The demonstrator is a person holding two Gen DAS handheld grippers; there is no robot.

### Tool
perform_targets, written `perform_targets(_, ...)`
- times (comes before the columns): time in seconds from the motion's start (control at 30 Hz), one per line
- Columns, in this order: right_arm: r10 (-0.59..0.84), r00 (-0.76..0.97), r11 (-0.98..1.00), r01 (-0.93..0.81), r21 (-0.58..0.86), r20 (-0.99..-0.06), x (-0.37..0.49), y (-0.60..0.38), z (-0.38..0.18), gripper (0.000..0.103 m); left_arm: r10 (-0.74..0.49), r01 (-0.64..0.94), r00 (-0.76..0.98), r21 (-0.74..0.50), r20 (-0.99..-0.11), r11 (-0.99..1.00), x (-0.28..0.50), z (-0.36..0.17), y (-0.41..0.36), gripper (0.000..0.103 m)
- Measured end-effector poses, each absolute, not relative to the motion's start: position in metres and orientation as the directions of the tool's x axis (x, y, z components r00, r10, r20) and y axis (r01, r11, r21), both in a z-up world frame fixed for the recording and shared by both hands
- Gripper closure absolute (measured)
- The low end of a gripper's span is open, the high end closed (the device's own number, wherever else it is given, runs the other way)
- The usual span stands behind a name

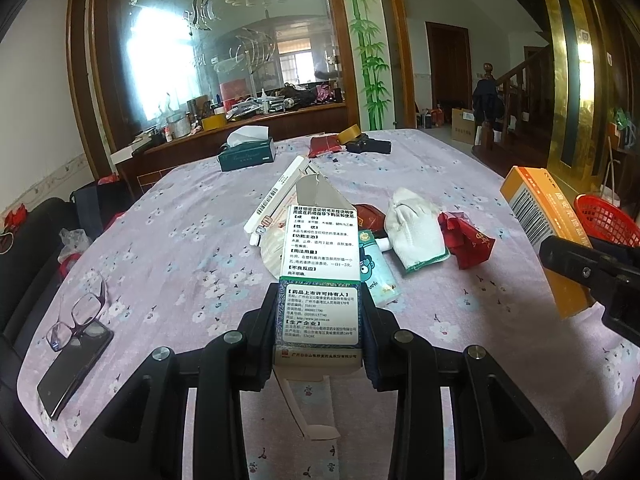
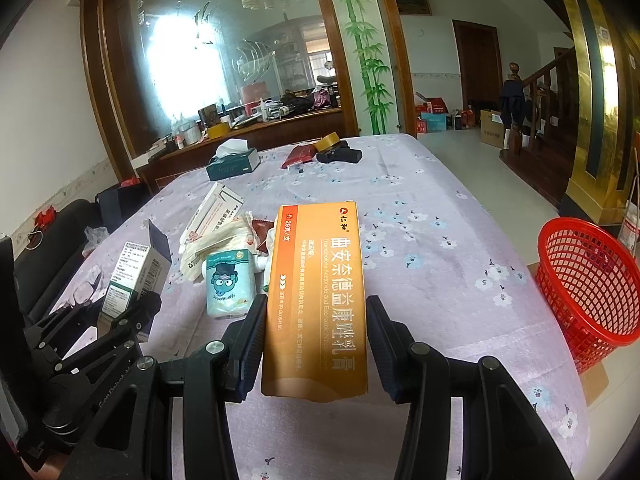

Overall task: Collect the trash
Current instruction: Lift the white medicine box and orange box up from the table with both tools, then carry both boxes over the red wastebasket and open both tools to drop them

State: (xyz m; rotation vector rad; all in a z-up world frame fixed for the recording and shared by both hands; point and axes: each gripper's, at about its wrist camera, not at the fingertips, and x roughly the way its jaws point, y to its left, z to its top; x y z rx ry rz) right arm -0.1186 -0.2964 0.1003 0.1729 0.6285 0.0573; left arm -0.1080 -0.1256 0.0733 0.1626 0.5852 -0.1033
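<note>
Two cartons are lifted clear of the tabletop: left gripper jaws clamped on the white medicine box, right gripper jaws on the orange ointment box (both lengthwise, for dropping into the red basket, standing just beside the tabletop).

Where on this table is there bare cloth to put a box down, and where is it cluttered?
Bare tablecloth runs between the orange box and the red basket. Another free strip lies between the glasses and the green-and-white box. The middle is crowded: white glove, red wrappers, tissue pack.
</note>
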Motion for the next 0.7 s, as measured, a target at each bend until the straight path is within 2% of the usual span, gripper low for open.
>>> perform_targets(0.5, 0.108, 0.809, 0.978, 0.018, 0.207, -0.579, -0.121, -0.31, 0.1, 0.051, -0.063, 0.171, 0.823, 0.14, -0.565, 0.975, -0.105, 0.071, -0.135, 0.069)
perform_targets(0.7, 0.091, 0.817, 0.974, 0.047, 0.223, -0.57, -0.122, -0.327, 0.105, 0.051, -0.134, 0.236, 0.804, 0.105, -0.579, 0.966, -0.099, 0.08, -0.146, 0.069)
